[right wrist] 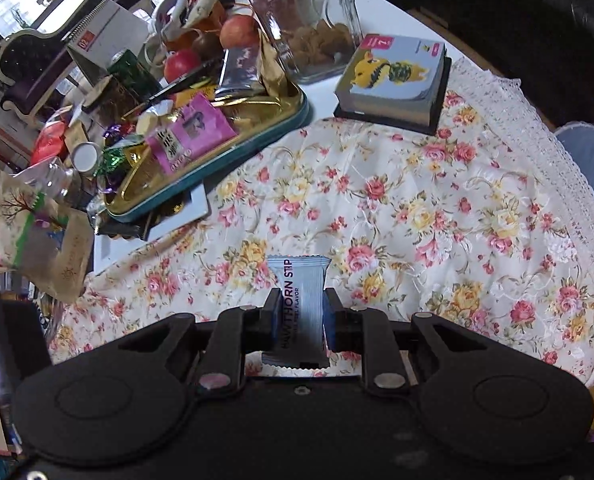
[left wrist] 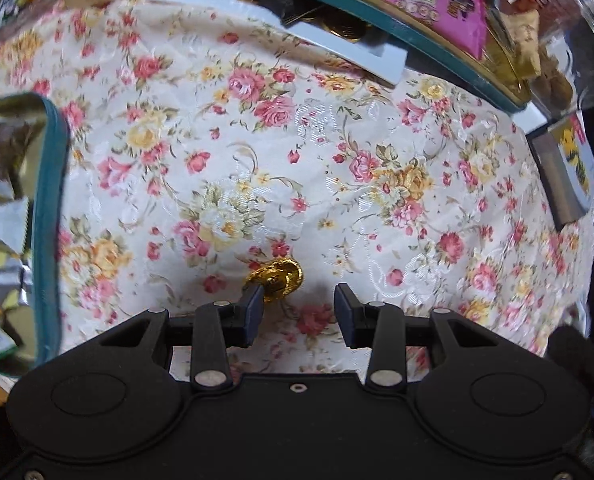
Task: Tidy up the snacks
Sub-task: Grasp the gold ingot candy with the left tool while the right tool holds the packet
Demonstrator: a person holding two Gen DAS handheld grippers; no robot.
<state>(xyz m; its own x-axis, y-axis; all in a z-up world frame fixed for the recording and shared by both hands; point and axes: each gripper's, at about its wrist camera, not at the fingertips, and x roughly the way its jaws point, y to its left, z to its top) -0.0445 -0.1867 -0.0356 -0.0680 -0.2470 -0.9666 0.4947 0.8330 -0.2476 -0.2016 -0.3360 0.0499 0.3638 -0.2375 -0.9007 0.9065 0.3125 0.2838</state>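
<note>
In the left wrist view my left gripper (left wrist: 299,300) is open just above the floral tablecloth (left wrist: 297,140). A gold foil chocolate coin (left wrist: 277,278) lies on the cloth at the tip of the left finger, not between the jaws. In the right wrist view my right gripper (right wrist: 299,304) is shut on a pale blue "Hawthorn Strip" snack packet (right wrist: 299,280), held above the cloth. A teal-rimmed gold tray (right wrist: 257,148) piled with snacks, including a pink packet (right wrist: 189,132), sits at the far left; it also shows in the left wrist view (left wrist: 377,20).
A second teal-rimmed tray (left wrist: 47,220) with wrapped snacks is at the left edge. A glass jar (right wrist: 309,20) of cookies and a boxed item with a yellow figure (right wrist: 397,80) stand at the back. Fruit, bags and boxes crowd the far left. Lace cloth edge (right wrist: 537,140) runs along the right.
</note>
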